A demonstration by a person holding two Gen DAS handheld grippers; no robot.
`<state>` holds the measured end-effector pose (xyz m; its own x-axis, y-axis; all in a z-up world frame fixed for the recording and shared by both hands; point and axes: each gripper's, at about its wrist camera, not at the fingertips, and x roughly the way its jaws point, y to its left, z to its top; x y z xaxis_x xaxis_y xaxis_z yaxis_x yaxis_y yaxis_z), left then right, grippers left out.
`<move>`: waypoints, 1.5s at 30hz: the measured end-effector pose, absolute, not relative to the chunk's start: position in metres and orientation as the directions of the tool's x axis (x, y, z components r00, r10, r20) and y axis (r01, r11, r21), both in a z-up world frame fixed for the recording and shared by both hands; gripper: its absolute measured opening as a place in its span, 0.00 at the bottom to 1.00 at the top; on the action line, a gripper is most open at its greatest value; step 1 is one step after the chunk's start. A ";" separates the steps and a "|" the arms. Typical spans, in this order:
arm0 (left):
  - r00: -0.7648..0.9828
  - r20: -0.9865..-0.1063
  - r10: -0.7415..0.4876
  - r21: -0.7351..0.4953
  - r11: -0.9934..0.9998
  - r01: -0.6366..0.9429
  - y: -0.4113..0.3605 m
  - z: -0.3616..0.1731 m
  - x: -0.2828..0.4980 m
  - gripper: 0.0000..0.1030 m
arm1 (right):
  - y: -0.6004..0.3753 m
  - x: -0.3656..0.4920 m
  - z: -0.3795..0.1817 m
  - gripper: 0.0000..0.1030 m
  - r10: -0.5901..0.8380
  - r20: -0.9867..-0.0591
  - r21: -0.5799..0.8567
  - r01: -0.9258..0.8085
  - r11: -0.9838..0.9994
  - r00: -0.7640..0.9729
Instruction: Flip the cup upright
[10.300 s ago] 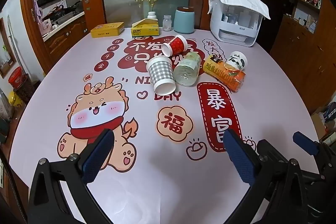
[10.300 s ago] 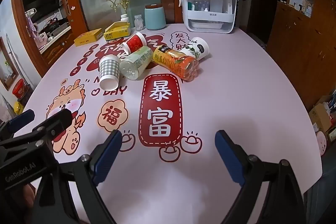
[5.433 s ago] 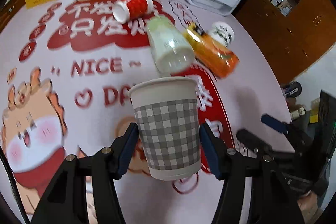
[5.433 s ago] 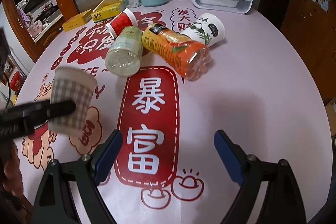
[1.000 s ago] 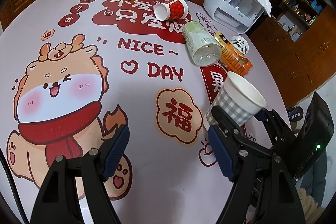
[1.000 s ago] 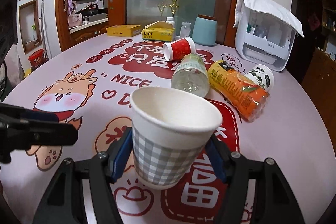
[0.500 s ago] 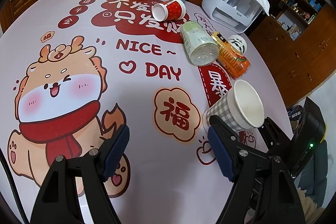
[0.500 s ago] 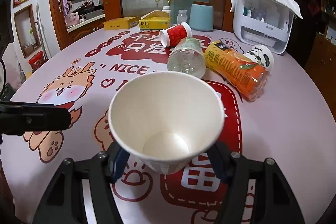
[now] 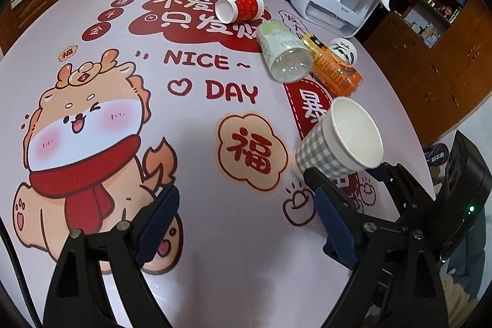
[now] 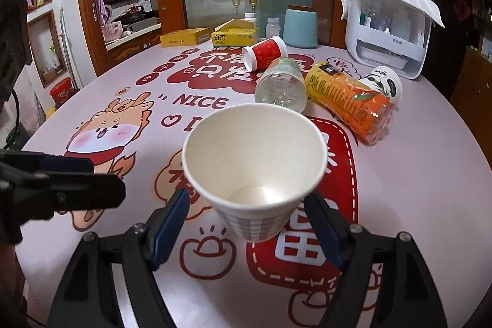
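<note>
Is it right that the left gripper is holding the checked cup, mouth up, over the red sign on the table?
Not quite. The right gripper holds the checked cup, not the left one. The right wrist view shows its blue pads pressed on the cup's sides. The left gripper is open and holds nothing. The rest is right: the cup's mouth faces up, over the red sign.

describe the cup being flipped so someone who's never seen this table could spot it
On the pink printed tablecloth, look past the pile of tipped bottles toward the near edge. The grey checked paper cup sits between the right gripper fingers, mouth up. The red cup and panda cup lie on their sides.
</note>
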<state>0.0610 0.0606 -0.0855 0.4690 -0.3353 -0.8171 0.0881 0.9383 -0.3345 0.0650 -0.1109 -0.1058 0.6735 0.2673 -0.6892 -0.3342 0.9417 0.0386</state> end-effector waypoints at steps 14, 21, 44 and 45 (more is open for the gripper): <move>0.493 -0.817 -0.300 -0.283 0.953 0.111 0.050 -0.071 0.022 0.87 | -0.126 0.026 -0.101 0.75 0.205 -0.721 0.008 -0.287 0.958 0.662; 0.528 -0.812 -0.247 -0.217 0.969 0.120 0.041 -0.053 -0.003 0.87 | -0.143 0.006 -0.095 0.75 0.124 -0.782 -0.007 -0.207 0.978 0.611; 0.682 -0.727 -0.080 -0.013 0.995 0.103 -0.017 0.017 -0.051 0.87 | -0.194 -0.048 -0.008 0.75 0.061 -0.732 0.044 -0.043 0.998 0.679; 0.680 -0.729 -0.078 -0.014 0.995 0.099 -0.018 0.018 -0.051 0.87 | -0.194 -0.048 -0.006 0.75 0.063 -0.730 0.047 -0.042 0.998 0.680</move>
